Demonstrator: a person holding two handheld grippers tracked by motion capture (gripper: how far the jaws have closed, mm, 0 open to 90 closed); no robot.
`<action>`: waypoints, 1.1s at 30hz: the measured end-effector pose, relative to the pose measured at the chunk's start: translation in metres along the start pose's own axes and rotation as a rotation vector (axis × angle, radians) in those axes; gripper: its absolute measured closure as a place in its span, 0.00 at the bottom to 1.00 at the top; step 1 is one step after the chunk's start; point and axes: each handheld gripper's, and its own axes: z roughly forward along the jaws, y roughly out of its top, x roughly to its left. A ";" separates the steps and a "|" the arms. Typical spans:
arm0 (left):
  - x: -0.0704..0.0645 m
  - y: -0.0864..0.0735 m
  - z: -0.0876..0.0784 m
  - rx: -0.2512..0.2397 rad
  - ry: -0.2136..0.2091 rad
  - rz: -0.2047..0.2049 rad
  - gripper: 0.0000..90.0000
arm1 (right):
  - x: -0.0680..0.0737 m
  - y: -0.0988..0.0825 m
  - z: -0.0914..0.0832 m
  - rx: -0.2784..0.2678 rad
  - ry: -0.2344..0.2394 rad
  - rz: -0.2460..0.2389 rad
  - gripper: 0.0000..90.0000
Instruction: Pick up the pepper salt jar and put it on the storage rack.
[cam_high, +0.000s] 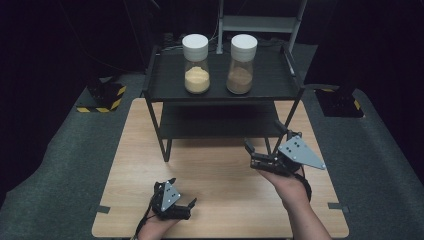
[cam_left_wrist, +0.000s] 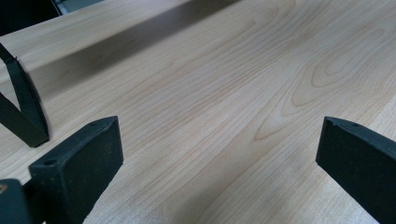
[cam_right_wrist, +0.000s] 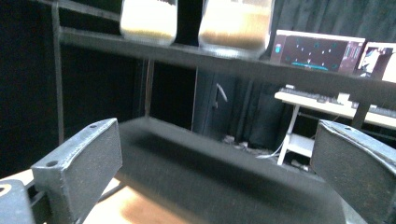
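Left tongs (cam_high: 183, 192) sit at the bottom middle of the high view, jaws spread wide, nothing in them, low over the wooden counter (cam_high: 220, 200). Right tongs (cam_high: 265, 142) are right of center, also wide open and empty, just in front of the black shelf rack (cam_high: 220, 82). Two white-capped jars, the yellowish jar (cam_high: 196, 64) and the brownish jar (cam_high: 241, 64), stand side by side on its top shelf, upper middle of the frame.

Black shelf (cam_high: 220, 85) — white-lidded jars (cam_high: 196, 63) — pale wood table (cam_high: 215, 200).

Dark room, grey carpet floor (cam_high: 60, 165), wooden table (cam_high: 220, 200), black shelf rack (cam_high: 220, 80)
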 end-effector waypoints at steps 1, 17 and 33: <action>0.000 0.000 0.000 -0.001 -0.001 0.001 0.01 | 0.001 -0.003 -0.001 0.010 0.000 -0.002 0.01; -0.002 0.000 0.000 -0.002 0.003 0.014 0.01 | 0.011 -0.052 -0.023 0.146 0.005 -0.004 0.01; -0.004 0.000 0.000 0.000 0.005 0.022 0.01 | 0.015 -0.094 -0.031 0.269 -0.015 -0.004 0.02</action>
